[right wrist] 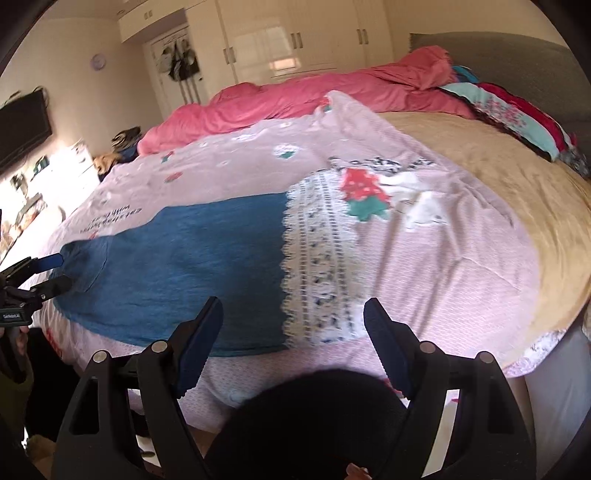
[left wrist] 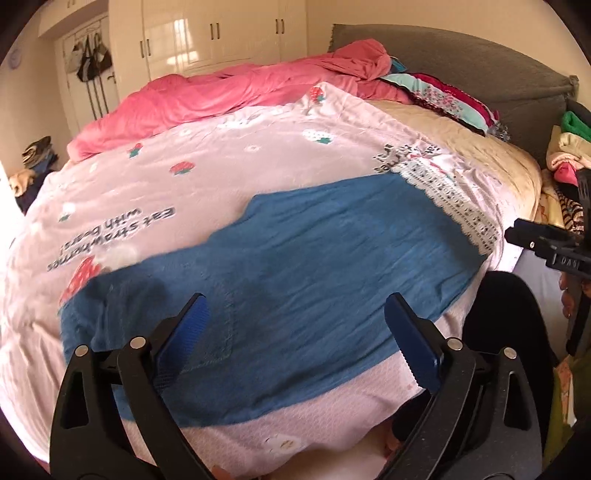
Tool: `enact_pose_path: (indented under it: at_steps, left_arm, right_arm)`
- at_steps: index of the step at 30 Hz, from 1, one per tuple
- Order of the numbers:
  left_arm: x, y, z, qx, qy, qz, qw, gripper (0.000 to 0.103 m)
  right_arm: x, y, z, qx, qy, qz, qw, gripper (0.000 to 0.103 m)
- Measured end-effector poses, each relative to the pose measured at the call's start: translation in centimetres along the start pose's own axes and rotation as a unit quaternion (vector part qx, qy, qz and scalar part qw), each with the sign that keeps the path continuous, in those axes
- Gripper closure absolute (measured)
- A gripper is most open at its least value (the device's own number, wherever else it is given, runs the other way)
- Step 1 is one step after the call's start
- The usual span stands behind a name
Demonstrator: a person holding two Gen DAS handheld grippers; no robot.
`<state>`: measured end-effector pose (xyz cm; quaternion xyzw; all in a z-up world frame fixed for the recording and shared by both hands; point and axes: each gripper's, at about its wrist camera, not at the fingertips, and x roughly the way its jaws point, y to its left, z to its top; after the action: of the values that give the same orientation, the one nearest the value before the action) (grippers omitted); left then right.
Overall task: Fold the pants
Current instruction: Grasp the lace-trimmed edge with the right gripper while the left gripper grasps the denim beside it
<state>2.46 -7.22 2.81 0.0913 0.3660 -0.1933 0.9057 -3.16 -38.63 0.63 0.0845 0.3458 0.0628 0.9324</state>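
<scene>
Blue pants (left wrist: pixel 295 266) lie flat on a pink printed quilt (left wrist: pixel 207 166) on the bed, with a lace-trimmed hem at the right. My left gripper (left wrist: pixel 295 325) is open and empty, hovering over the near waist end of the pants. My right gripper (right wrist: pixel 293 328) is open and empty above the near edge of the pants (right wrist: pixel 192 258), close to the white lace hem (right wrist: pixel 317 258). The left gripper (right wrist: pixel 55 273) shows at the left of the right wrist view, at the waist end. The right gripper (left wrist: pixel 546 247) shows at the right edge of the left wrist view.
A crumpled pink duvet (left wrist: pixel 229 96) lies along the far side of the bed. Patterned pillows (left wrist: pixel 450 99) rest against the grey headboard (left wrist: pixel 480 62). A beige sheet (right wrist: pixel 498 166) covers the right part. Clothes pile (left wrist: pixel 569 155) at the right. White wardrobes (left wrist: pixel 221 33) stand behind. My dark knee (right wrist: pixel 314 424) is near.
</scene>
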Motion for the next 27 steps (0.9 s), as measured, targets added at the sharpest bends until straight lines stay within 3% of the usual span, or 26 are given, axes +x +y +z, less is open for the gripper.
enact_pose_path:
  at_steps: [9,18,21,27]
  left_arm:
    - [3.3,-3.7,4.9,0.026,0.009,-0.058,0.9979,0.011]
    - [10.5,-8.3,10.5,0.081,0.049,-0.103,0.9902,0.011]
    - [13.3,-9.2,12.1,0.102,0.065,-0.108,0.9868,0.011]
    - [18.7,-10.0,14.5,0.118,0.087,-0.101,0.9839,0.011]
  right_arm:
    - [0.5,-2.7,-1.2,0.059,0.009,0.009,0.998,0.025]
    - [2.9,-4.4,-1.7,0.137,0.034,0.042,0.989,0.025]
    - [3.4,-4.6,-1.6,0.159,0.035,0.060,0.985,0.025]
    - [4.3,-3.8,-1.4,0.150,0.037,0.041,0.987,0.024]
